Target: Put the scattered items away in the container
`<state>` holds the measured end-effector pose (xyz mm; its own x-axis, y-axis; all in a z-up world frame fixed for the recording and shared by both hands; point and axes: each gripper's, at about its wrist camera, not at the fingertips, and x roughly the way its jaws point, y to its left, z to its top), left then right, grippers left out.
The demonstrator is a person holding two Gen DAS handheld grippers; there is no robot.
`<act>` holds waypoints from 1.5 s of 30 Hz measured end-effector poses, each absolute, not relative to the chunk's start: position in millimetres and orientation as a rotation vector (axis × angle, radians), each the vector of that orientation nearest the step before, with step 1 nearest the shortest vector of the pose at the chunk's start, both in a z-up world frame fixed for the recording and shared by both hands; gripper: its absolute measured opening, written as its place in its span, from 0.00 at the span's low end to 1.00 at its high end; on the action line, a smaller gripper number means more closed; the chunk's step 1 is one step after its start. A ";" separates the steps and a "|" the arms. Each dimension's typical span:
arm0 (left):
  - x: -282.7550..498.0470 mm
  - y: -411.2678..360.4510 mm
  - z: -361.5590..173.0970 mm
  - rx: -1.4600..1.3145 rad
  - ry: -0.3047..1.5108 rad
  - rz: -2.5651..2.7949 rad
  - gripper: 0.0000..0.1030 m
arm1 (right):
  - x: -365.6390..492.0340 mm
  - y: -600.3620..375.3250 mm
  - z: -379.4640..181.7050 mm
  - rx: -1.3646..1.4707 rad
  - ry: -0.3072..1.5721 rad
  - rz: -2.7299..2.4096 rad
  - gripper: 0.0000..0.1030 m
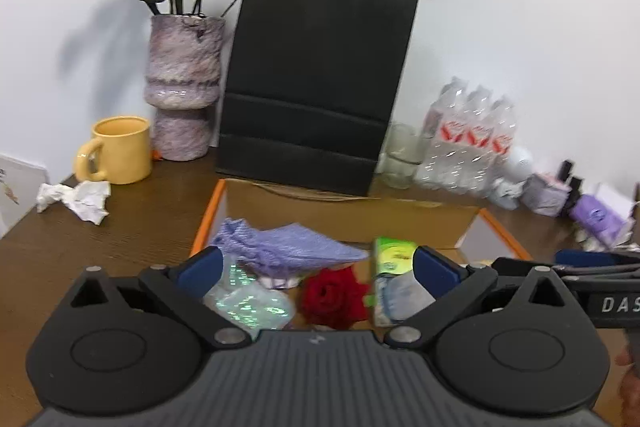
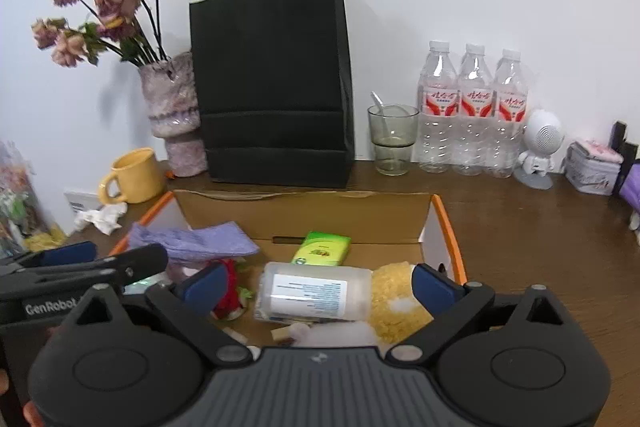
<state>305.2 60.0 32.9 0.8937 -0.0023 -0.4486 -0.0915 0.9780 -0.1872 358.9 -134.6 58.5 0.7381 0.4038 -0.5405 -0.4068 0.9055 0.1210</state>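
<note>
While both sets of jaws stand released and empty, the left gripper [image 1: 316, 275] and right gripper [image 2: 316, 283] hover over the orange-edged cardboard box [image 2: 304, 215]. Inside lie a red fabric rose [image 1: 334, 297], lilac knitted cloth [image 2: 196, 241], green packet [image 2: 322, 247] and clear labelled bottle [image 2: 314, 293], apparently gathered there. A crumpled white paper [image 1: 78, 199] sits out on the brown wooden bench [image 1: 120, 239], likely next.

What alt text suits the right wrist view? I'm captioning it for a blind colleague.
The open right tool hovers over a cardboard box holding a clear labelled bottle, green packet and purple cloth. Behind stand a black paper bag and three water bottles.
</note>
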 end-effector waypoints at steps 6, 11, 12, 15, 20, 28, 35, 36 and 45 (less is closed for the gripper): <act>301.0 52.5 38.1 -0.179 0.463 0.058 1.00 | 354.2 -134.3 63.6 -0.011 0.580 0.450 1.00; 303.2 53.7 39.5 -0.205 0.473 0.051 1.00 | 350.1 -134.2 67.2 -0.020 0.571 0.452 1.00; 302.8 53.6 39.9 -0.208 0.473 0.050 1.00 | 349.1 -134.6 68.3 -0.022 0.569 0.450 1.00; 299.3 49.3 42.2 -0.194 0.465 0.049 1.00 | 343.4 -136.8 72.3 -0.027 0.556 0.444 1.00; 282.8 42.9 49.7 -0.168 0.446 0.037 1.00 | 323.6 -144.4 79.9 -0.026 0.529 0.434 1.00; 239.3 38.3 64.3 -0.166 0.430 0.019 1.00 | 276.6 -156.4 86.4 -0.015 0.519 0.436 1.00; 196.0 32.9 76.9 -0.161 0.416 0.008 1.00 | 228.4 -163.9 100.5 -0.036 0.484 0.428 1.00; 190.8 32.7 78.2 -0.164 0.417 0.004 1.00 | 222.3 -164.7 102.1 -0.037 0.480 0.428 1.00; 162.0 25.7 82.8 -0.139 0.448 0.015 1.00 | 190.8 -170.2 103.7 -0.048 0.493 0.406 1.00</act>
